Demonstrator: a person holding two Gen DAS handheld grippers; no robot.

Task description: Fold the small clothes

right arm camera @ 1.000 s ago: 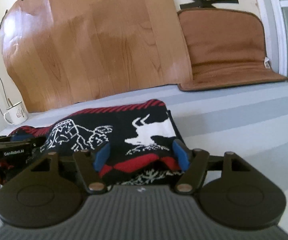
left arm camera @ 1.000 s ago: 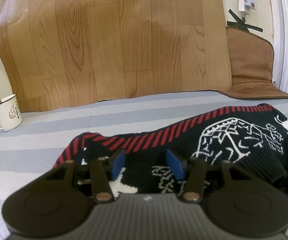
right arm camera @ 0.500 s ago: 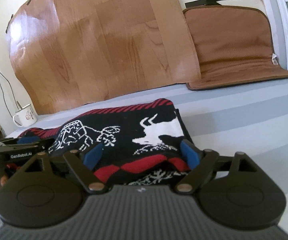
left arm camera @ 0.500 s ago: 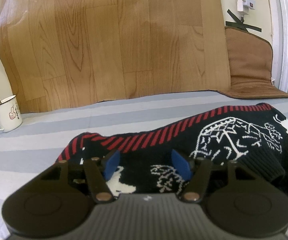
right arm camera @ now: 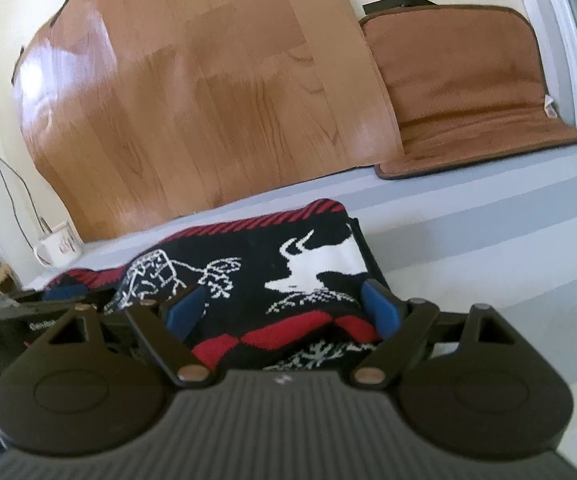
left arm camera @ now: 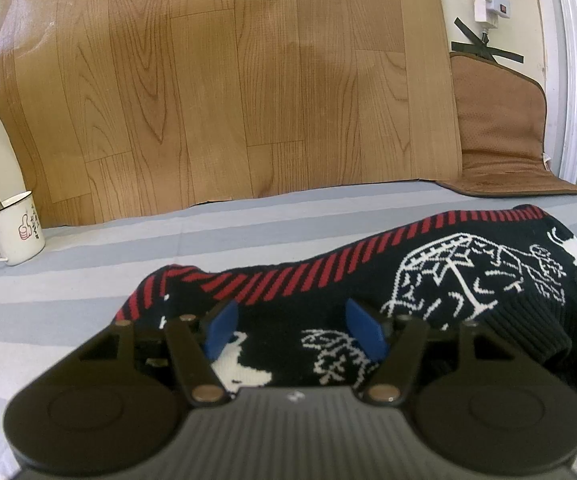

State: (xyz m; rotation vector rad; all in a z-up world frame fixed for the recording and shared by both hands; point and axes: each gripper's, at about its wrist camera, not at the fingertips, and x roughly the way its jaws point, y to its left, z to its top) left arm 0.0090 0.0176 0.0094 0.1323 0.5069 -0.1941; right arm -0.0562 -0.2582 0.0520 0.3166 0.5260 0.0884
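Note:
A small black knitted sweater [left arm camera: 428,280] with red striped edge and white animal patterns lies folded on the grey striped cloth [left arm camera: 88,280]. It also shows in the right wrist view [right arm camera: 272,264]. My left gripper [left arm camera: 293,330] is open, its blue pads just above the sweater's near left part. My right gripper [right arm camera: 284,312] is open wide over the sweater's near right edge, where a red and black layer folds over. The left gripper [right arm camera: 64,294] shows at the left edge of the right wrist view.
A white enamel mug [left arm camera: 12,232] with a spoon stands at the far left. A wood-pattern sheet [left arm camera: 228,80] leans on the wall behind. A brown cushion [right arm camera: 468,92] lies at the back right, by a window frame.
Both grippers have opened wider, letting go of the sweater. The right gripper has drawn back and tilted slightly; the sweater stays put.

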